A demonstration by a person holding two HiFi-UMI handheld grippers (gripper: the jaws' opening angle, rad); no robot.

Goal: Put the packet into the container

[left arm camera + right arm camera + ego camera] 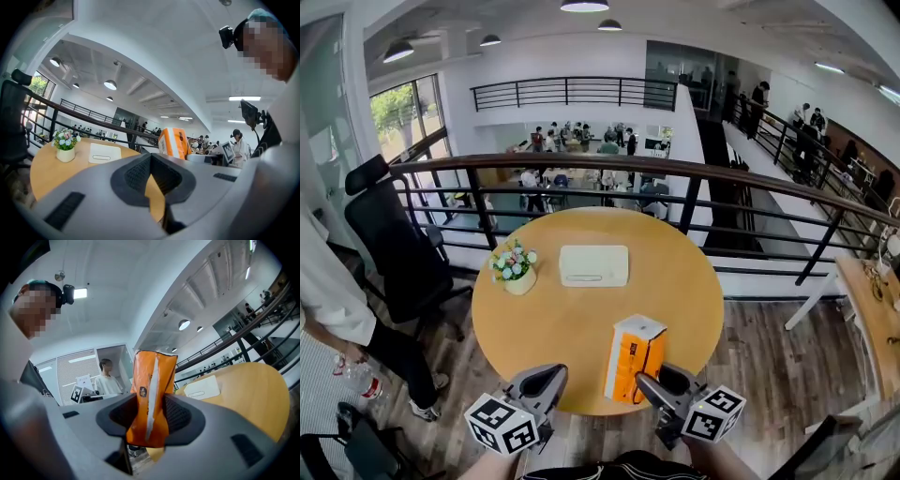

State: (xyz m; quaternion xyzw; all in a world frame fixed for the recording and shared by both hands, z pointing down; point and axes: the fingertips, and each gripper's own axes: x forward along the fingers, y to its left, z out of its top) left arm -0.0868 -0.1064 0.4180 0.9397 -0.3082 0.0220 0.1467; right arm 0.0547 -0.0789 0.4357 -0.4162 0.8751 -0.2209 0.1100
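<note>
Far left, a black chair [394, 239] stands beside the round wooden worktop [684, 281]. On the worktop's left side sits a small flowerpot [516, 269]. Down at the near edge, the left gripper [554, 373] hovers with its jaws together and nothing between them; its own view shows the two pads meeting at the tips, with only the worktop behind.

In the middle, towards the far side, lies the white container [593, 265], lid on and flat, just right of the flowerpot and apart from it.

Now the packet [634, 356]: orange and white, standing upright over the near part of the worktop, well apart from the container. The right gripper [643, 381] comes in from its right, and the right gripper view is clear: the jaws are clamped on the packet's sides, the packet rising above them. Whether its base touches the worktop is hard to tell from here.

Behind it all runs a dark railing [694, 173], with a lower floor full of people beyond.
</note>
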